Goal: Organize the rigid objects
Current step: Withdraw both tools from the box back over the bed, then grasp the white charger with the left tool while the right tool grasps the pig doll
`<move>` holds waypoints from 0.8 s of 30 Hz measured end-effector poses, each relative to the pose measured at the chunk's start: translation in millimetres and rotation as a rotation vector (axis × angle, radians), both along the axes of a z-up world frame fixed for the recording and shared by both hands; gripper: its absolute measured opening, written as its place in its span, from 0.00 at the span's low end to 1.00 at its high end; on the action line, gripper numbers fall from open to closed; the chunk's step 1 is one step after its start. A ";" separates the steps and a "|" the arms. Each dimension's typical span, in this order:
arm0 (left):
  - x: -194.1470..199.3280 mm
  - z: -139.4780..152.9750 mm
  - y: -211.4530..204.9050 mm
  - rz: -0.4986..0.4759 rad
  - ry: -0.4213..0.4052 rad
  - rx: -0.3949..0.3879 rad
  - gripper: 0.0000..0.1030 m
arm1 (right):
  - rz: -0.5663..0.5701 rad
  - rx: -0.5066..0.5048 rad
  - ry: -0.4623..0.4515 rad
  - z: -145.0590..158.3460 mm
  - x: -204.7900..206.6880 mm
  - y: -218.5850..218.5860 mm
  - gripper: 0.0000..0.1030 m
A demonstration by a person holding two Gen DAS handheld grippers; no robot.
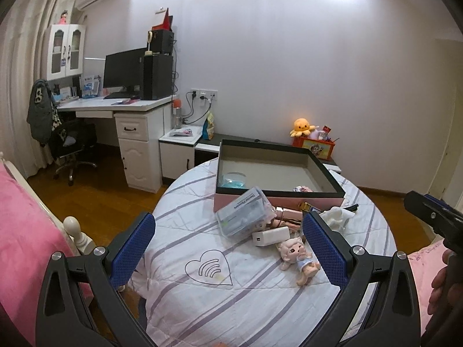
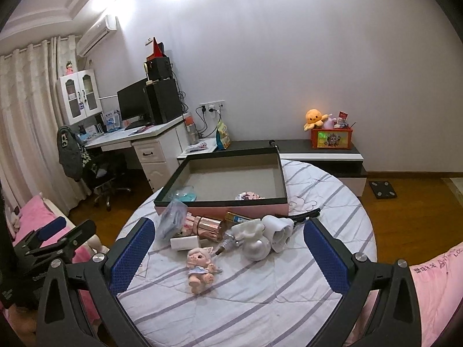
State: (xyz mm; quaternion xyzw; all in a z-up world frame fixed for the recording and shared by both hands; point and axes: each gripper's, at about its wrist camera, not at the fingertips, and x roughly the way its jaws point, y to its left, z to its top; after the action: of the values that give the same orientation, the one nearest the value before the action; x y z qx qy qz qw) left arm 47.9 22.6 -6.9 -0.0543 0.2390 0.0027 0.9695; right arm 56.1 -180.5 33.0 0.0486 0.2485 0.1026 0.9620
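While both grippers hang above the round surface [image 2: 260, 303], nothing is held yet. The left gripper [image 1: 228, 257] has its fingers [image 1: 131, 251] spread wide, and the right gripper [image 2: 225, 256] has its fingers [image 2: 325, 256] spread wide too.

The things to tidy lie in a heap just in front of the big open box [image 2: 225, 179]. There is a small doll [image 2: 199, 266] lying alone, nearest the grippers. Behind it sit a white charger block [image 2: 185, 243], a clear plastic case [image 1: 244, 214], a shiny pink bottle [image 2: 209, 225] and a white ornament [image 2: 260, 240]. These touch or lean on each other.

Things could go wrong here. If a finger pushes into the heap, the bottle may roll and knock its neighbours about. The ornament looks like it could break if it drops. The cloth on the surface is soft and slopes at the rim, so a bumped thing may slide to the floor.

The doll has open room all around it, so I think it is the easiest first pick. The box is mostly bare inside, with lots of room, but its front wall stands up and must be cleared
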 end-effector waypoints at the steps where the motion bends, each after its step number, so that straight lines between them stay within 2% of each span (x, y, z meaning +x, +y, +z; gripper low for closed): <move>1: 0.0 -0.9 -0.2 -0.001 0.001 0.002 1.00 | -0.001 -0.002 0.001 -1.0 0.0 -0.7 1.00; 9: 9.3 -17.0 -0.7 -0.005 0.045 0.003 1.00 | -0.009 -0.029 0.090 -28.9 16.8 -3.5 1.00; 24: 31.1 -66.4 2.2 0.005 0.157 0.006 1.00 | 0.093 -0.089 0.272 -98.1 53.1 35.7 1.00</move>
State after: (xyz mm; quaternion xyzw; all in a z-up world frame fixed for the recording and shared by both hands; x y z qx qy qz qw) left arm 79.0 24.8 -73.3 -0.0518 0.3143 0.0099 0.9479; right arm 109.2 -144.9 -65.0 0.0076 0.3827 0.1285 0.9149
